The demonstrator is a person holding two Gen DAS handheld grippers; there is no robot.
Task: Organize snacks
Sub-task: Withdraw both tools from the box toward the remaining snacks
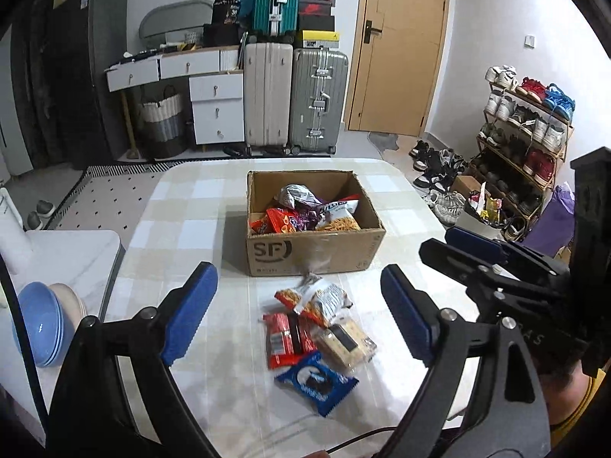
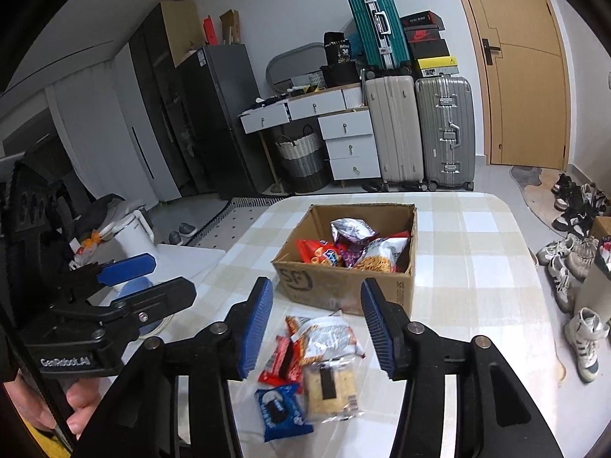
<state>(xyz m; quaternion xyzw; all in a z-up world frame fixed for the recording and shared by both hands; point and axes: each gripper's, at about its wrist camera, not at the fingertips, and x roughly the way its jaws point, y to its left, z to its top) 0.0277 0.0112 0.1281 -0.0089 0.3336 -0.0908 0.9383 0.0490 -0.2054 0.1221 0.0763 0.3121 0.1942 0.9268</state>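
Note:
An open cardboard box (image 1: 267, 253) (image 2: 393, 290) stands mid-table and holds several snack bags (image 1: 305, 212) (image 2: 359, 248). In front of it lies a small pile: a blue Oreo pack (image 1: 317, 381) (image 2: 280, 410), a red wafer pack (image 1: 284, 337) (image 2: 280, 362), a clear cracker pack (image 1: 345, 343) (image 2: 330, 389) and a silver-and-orange bag (image 1: 320, 297) (image 2: 328, 337). My left gripper (image 1: 299, 313) (image 2: 141, 274) is open and empty above the pile. My right gripper (image 2: 317, 328) (image 1: 446, 246) is open and empty, just right of the left one.
The checked tablecloth (image 1: 191, 229) (image 2: 477, 267) ends at a rounded far edge. Stacked blue bowls (image 1: 42, 328) sit on a white side table at left. Suitcases (image 1: 296, 99), drawers and a door stand behind. A shoe rack (image 1: 523, 145) and loose shoes (image 2: 573, 267) are at right.

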